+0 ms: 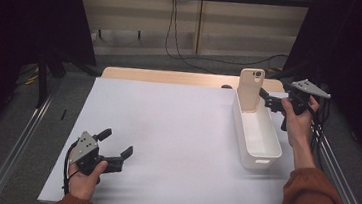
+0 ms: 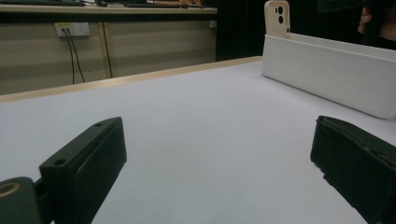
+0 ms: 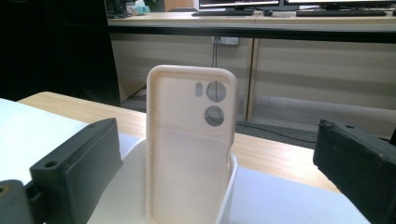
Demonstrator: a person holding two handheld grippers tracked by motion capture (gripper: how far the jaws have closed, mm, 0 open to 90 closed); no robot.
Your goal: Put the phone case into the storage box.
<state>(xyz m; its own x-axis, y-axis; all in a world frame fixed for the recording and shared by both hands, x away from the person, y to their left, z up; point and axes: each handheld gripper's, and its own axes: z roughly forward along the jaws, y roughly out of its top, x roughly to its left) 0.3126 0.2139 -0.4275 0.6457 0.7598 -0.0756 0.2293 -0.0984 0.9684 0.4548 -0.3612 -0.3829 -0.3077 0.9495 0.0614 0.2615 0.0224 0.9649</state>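
1. Phone case (image 1: 250,88) stands upright at the far end of the white bin (image 1: 259,152), leaning on its end wall
2. Right gripper (image 1: 269,100) just beside it, jaws spread, nothing pinched; back off straight so the case isn't tipped
3. Left gripper (image 1: 116,148) low over the white sheet (image 1: 166,130), jaws spread, nothing between them
4. Case: cream, matte, rounded corners, camera cutouts; bin: smooth, long plastic

Bare sheet (image 1: 165,140) passable; bin (image 1: 258,139) blocks right.
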